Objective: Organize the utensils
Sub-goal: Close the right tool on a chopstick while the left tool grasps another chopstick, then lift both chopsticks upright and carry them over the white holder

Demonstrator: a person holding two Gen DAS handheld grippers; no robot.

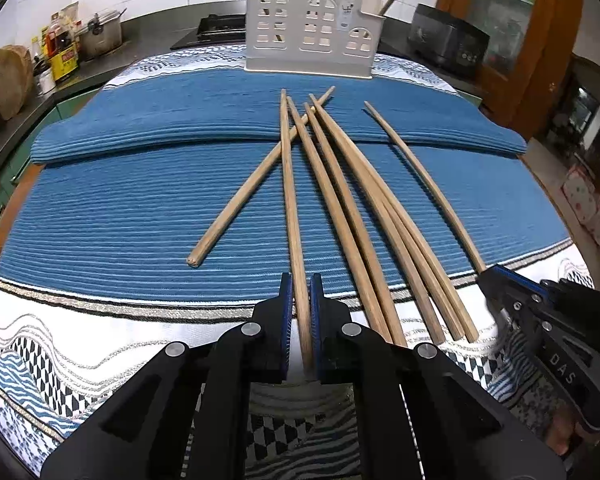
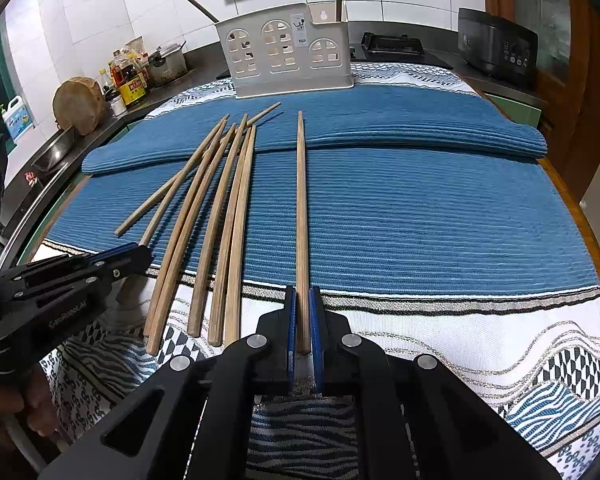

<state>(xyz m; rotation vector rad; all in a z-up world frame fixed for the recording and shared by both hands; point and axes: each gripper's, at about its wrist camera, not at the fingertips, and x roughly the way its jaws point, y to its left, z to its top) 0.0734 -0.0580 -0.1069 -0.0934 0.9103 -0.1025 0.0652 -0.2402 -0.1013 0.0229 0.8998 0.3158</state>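
Observation:
Several long wooden chopsticks lie on a blue ribbed cloth point(image 1: 140, 208). My left gripper point(image 1: 300, 284) is shut on the near end of one chopstick point(image 1: 290, 184) that points away toward the holder. My right gripper point(image 2: 303, 294) is shut on the near end of a separate chopstick point(image 2: 301, 200), lying apart to the right of the pile. The right gripper also shows in the left wrist view point(image 1: 490, 276), the left gripper in the right wrist view point(image 2: 140, 250). A white plastic utensil holder point(image 1: 312, 36) with arched cut-outs stands at the far edge; it also shows in the right wrist view point(image 2: 284, 50).
Loose chopsticks point(image 2: 216, 224) fan between the grippers; one point(image 1: 256, 180) lies crossed under the pile. A patterned white cloth point(image 2: 460, 340) covers the near table. Counter behind: bottles point(image 1: 60, 52), pot point(image 1: 100, 32), round wooden board point(image 1: 6, 80), black appliance point(image 1: 448, 40).

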